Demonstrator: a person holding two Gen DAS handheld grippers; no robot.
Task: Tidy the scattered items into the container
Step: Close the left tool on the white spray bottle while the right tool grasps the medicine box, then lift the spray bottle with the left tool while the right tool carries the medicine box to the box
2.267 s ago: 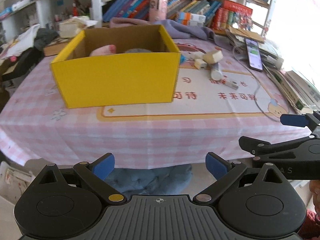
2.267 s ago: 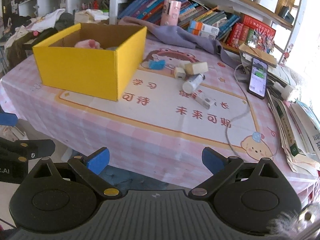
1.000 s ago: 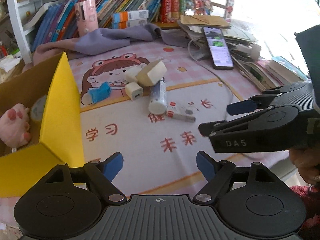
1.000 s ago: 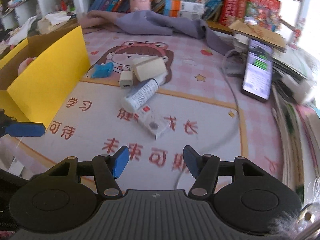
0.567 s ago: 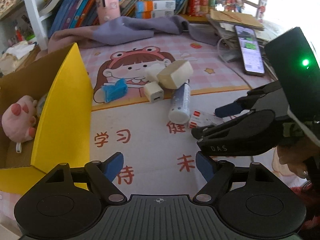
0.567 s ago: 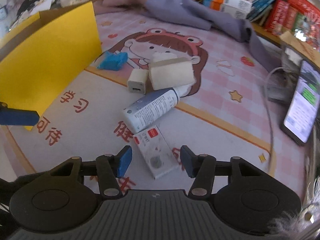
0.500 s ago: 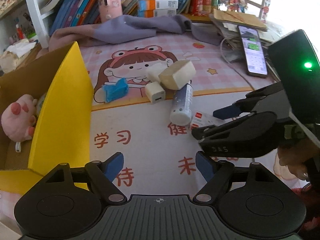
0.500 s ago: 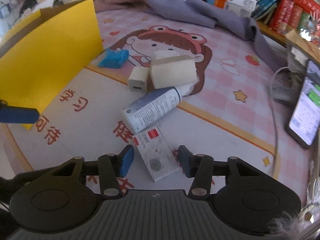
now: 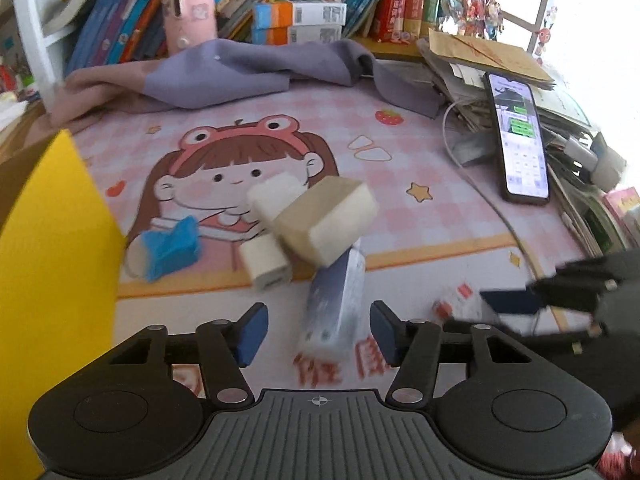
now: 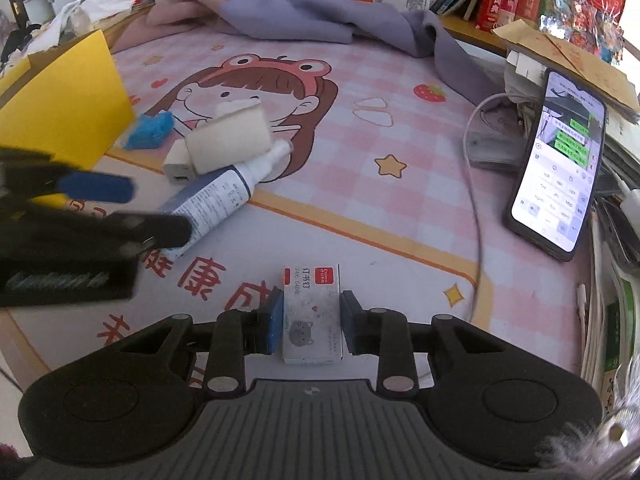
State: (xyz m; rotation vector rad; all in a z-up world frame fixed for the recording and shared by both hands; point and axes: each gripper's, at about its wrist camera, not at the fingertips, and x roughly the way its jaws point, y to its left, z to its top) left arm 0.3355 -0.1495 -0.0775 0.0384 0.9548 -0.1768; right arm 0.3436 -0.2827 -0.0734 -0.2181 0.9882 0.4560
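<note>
Right fingers [image 10: 276, 320] now around 订书钉 box [image 10: 311, 320]

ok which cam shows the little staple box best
The right wrist view: the staple box sits sharp and centred between the right gripper jaws, its label readable. In the left wrist view it is a blurred, partly hidden patch at right.

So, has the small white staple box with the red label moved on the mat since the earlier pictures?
Yes. The small white staple box with the red label lay angled beside the spray bottle; now it sits straight, farther away, between the right gripper fingers.

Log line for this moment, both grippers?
left gripper: open, straddling spray bottle | right gripper: shut on staple box | yellow box: not yet reached
</note>
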